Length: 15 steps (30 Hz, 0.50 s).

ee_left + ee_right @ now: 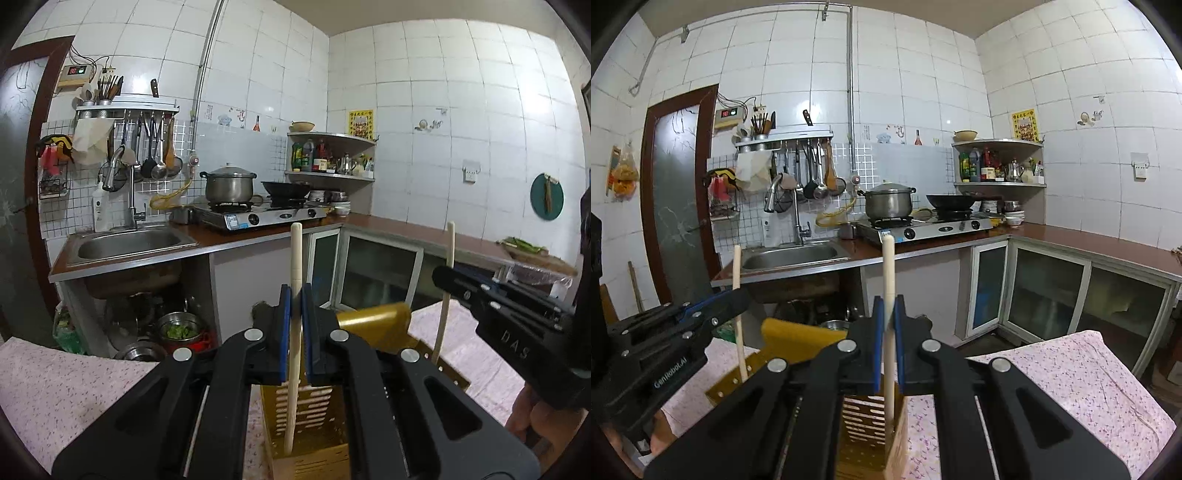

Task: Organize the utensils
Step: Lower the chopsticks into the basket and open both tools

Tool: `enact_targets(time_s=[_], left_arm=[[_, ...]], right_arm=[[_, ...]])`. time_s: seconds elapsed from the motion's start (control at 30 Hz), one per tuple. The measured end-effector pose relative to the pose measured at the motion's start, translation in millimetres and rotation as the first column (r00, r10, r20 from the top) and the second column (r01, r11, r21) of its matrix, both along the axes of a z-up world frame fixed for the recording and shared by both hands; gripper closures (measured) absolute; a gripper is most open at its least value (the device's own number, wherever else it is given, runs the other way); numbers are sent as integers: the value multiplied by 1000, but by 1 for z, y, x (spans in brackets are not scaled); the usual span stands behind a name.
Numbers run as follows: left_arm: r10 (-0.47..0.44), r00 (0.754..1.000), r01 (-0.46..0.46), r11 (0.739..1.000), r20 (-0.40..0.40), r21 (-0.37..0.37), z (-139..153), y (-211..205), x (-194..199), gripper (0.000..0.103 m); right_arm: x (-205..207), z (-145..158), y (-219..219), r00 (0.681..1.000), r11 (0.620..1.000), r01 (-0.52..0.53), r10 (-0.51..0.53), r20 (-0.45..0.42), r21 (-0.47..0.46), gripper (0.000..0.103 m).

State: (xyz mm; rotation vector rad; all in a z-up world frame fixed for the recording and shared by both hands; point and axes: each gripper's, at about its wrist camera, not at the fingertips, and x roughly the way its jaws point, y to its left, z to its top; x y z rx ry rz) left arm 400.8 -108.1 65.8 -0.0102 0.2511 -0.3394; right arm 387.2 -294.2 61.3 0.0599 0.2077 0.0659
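My left gripper (295, 295) is shut on a cream chopstick (296, 258) held upright, its lower end inside the yellow slotted utensil holder (314, 413) on the table. My right gripper (888, 306) is shut on a second cream chopstick (888, 273), also upright, with its lower end down in the same holder (866, 424). Each gripper shows in the other's view: the right one (448, 275) at the right with its chopstick (445, 306), the left one (738, 295) at the left with its chopstick (738, 273).
The holder stands on a table with a pink flowered cloth (1082, 373). Behind are a counter with a sink (129, 242), a gas stove (258, 216) with a pot and a wok, a corner shelf (332, 155) of bottles, and glass cabinet doors (1049, 295).
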Motion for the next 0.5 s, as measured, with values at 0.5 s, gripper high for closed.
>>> enact_targets(time_s=[0.5], left_arm=[[10, 999, -10, 1000, -42, -2, -14, 7, -13, 89]], right_arm=[[-8, -16, 0, 999, 999, -34, 35, -41, 31, 96]])
